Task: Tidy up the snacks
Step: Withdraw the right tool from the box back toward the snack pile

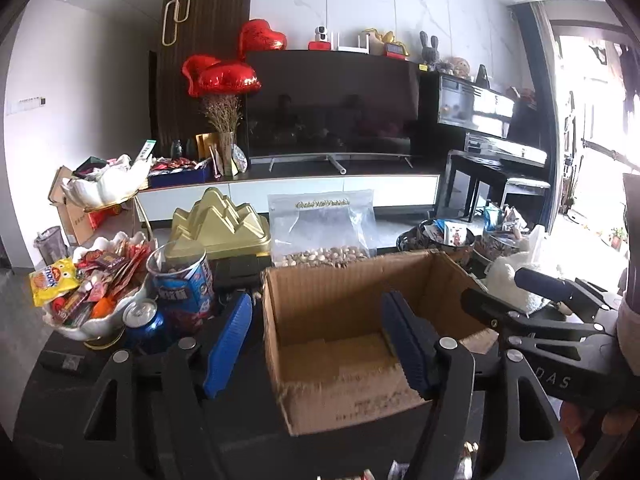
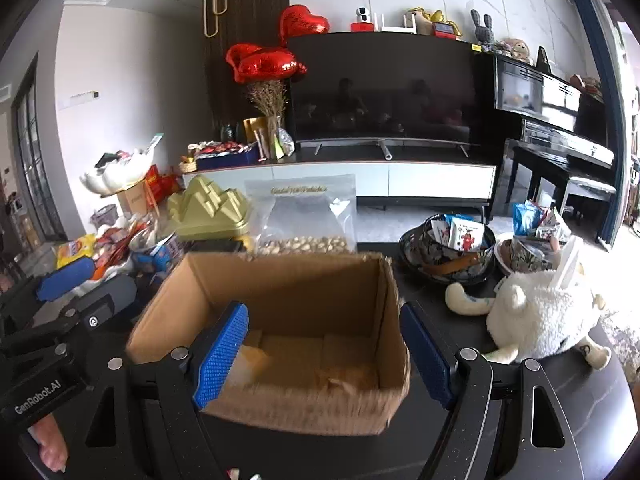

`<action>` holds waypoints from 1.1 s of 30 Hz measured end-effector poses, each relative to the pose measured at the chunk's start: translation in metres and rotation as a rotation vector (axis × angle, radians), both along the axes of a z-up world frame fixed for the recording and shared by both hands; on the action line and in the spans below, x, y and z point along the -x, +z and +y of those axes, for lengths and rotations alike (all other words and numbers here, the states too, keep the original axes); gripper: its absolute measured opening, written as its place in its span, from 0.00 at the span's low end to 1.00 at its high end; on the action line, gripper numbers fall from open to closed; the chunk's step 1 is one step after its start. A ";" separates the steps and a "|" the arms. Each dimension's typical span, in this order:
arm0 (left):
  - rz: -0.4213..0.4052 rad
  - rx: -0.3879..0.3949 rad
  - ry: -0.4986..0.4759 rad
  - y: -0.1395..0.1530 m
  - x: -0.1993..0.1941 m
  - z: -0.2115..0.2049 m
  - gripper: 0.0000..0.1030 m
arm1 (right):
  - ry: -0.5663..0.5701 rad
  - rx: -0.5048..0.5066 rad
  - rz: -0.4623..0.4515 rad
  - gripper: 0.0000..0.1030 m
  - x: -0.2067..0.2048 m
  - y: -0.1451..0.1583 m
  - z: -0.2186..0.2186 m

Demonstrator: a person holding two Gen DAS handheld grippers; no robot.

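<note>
1. Sitting on the dark table (image 2: 500,432), the open box (image 2: 288,292) is lying just in front of both grippers, and its inside looks empty.
2. The left gripper (image 1: 316,340) is standing open; its jaws are straddling the box's left wall, one pad (image 1: 228,344) outside and one inside, and I cannot tell if they are touching it.
3. The right gripper (image 2: 324,356) is standing open too, its jaws straddling the right wall, gripping nothing.
4. Snacks are waiting in a white bowl (image 1: 116,312) left of the box and in a dark bowl (image 2: 444,264) to its right.
5. A nut bag (image 2: 304,220) is standing behind the box.
</note>
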State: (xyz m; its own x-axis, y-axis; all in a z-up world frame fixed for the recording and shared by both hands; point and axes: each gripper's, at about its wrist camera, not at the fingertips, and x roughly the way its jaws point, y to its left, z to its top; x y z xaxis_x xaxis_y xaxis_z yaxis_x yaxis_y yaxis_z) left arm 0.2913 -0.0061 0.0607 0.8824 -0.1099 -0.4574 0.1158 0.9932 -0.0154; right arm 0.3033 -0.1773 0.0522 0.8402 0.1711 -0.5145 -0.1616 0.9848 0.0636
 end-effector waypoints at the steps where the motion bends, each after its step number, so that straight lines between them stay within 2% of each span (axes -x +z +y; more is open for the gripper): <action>1: 0.001 0.004 -0.005 0.000 0.007 0.001 0.67 | 0.004 -0.005 0.000 0.77 0.006 0.000 0.000; 18: 0.019 0.065 -0.058 0.003 0.090 0.010 0.69 | 0.070 -0.012 -0.061 0.77 0.102 0.013 0.009; 28: 0.071 0.071 -0.099 -0.012 0.130 0.010 0.70 | 0.074 -0.017 -0.061 0.77 0.144 0.006 0.008; 33: 0.105 0.064 -0.094 -0.026 0.146 0.011 0.70 | 0.064 0.014 -0.035 0.77 0.161 -0.007 0.009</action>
